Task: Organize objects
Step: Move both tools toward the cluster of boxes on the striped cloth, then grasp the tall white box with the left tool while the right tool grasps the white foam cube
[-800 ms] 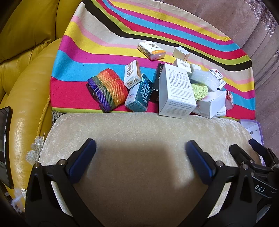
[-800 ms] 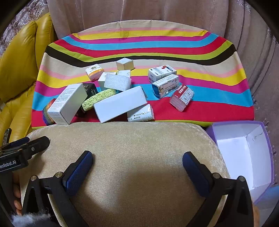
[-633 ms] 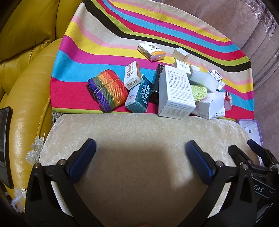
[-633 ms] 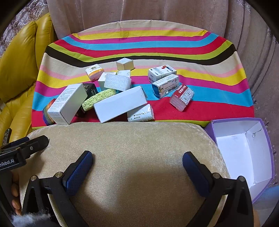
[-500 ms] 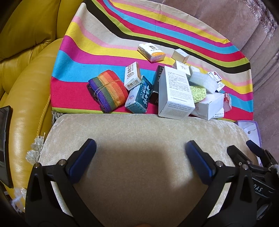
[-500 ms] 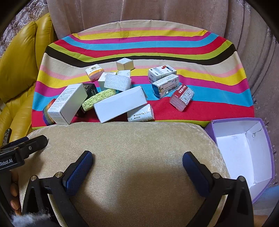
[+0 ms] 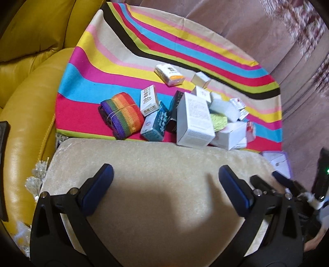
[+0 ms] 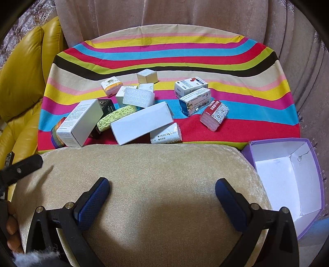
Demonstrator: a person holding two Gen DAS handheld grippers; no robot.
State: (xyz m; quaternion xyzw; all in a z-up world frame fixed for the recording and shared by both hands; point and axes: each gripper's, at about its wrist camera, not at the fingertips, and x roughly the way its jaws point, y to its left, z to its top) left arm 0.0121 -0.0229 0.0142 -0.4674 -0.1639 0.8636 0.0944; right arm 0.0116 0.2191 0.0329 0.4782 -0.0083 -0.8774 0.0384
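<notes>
Several small boxes lie in a heap on a striped cloth [image 8: 257,127]: a tall white box [image 8: 79,123], a long white box [image 8: 141,122], a green sponge [image 8: 115,117], a white foam block [image 8: 138,98] and a red-labelled pack [image 8: 214,117]. A rainbow strap roll [image 7: 121,114] lies at the heap's left. An empty purple box [image 8: 287,180] with a white inside stands at the right. My left gripper [image 7: 165,184] and right gripper [image 8: 162,197] are both open and empty, over a beige cushion [image 8: 164,174] in front of the heap.
A yellow leather seat [image 7: 24,98] lies to the left. Beige curtains [image 8: 185,14] hang behind the cloth. The right gripper's tips show at the right edge of the left wrist view [image 7: 275,184].
The left gripper has shifted a little, so the heap sits slightly higher and further right in its view. The right gripper has barely moved. Both stay open.
</notes>
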